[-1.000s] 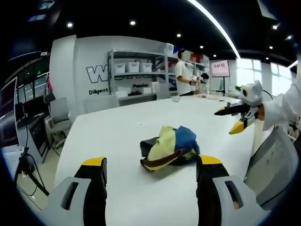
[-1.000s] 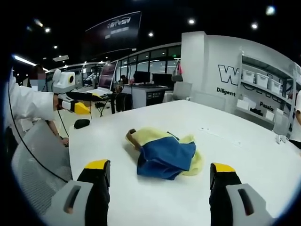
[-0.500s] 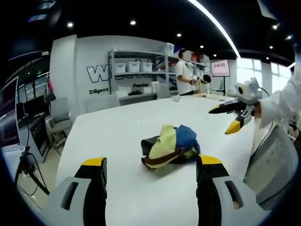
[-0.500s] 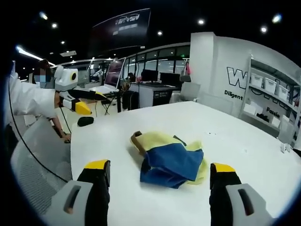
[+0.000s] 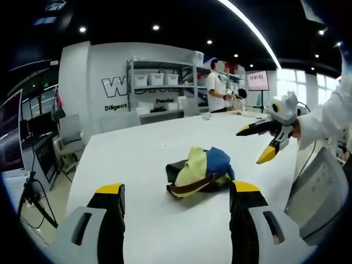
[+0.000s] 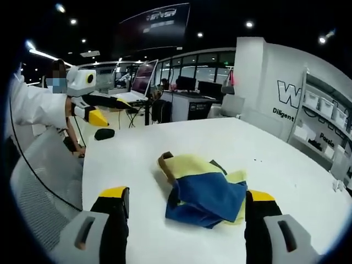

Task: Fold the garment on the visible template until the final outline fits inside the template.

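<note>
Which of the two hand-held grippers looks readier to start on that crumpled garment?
Probably the right hand-held gripper: its open jaws sit close on either side of the garment. The left hand-held gripper is open but farther back.

On the white wall (image 5: 110,71) behind the shelves, a big outlined letter "W" can be read, with the word "Diligent" in small dark letters under it. The right gripper view shows the same "W" and "Diligent" on this wall (image 6: 258,71). The other signs are too blurred to read.
</note>
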